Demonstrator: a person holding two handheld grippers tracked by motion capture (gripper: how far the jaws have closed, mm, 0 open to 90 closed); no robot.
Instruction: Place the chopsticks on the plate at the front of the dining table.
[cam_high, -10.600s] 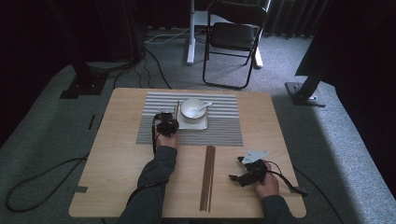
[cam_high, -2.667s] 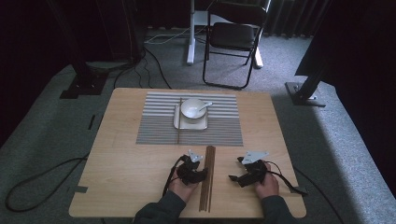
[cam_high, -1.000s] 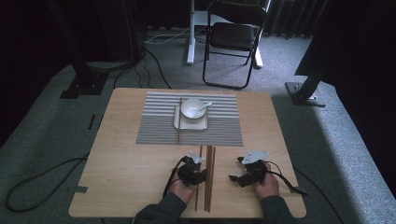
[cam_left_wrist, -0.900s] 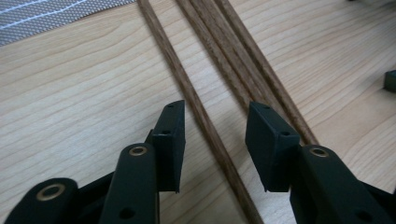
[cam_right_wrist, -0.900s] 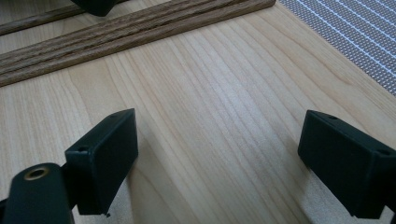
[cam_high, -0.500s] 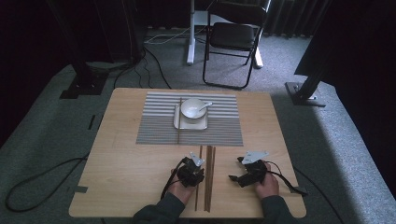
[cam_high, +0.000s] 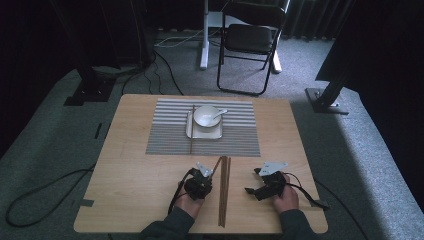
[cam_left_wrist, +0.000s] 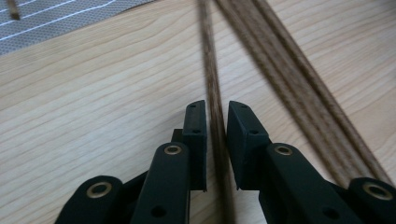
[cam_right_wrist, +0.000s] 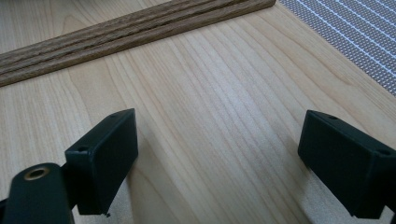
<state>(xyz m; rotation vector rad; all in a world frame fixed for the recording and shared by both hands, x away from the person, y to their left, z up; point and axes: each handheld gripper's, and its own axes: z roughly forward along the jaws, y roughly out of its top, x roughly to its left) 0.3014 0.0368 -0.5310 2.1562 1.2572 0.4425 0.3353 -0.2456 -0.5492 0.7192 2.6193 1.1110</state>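
Your left gripper (cam_left_wrist: 216, 122) is pinching one wooden chopstick (cam_left_wrist: 211, 74) beside the bundle (cam_left_wrist: 285, 60); your right gripper (cam_right_wrist: 217, 156) is resting wide open.

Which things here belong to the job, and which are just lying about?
In the job:
- left tool, its jaws close around one chopstick
- loose chopsticks
- chopstick on the placemat
- placemat

Lying about:
- folding chair
- floor cables

Dim room — folding chair (cam_high: 252, 42), seemingly grey carpet (cam_high: 360, 150).
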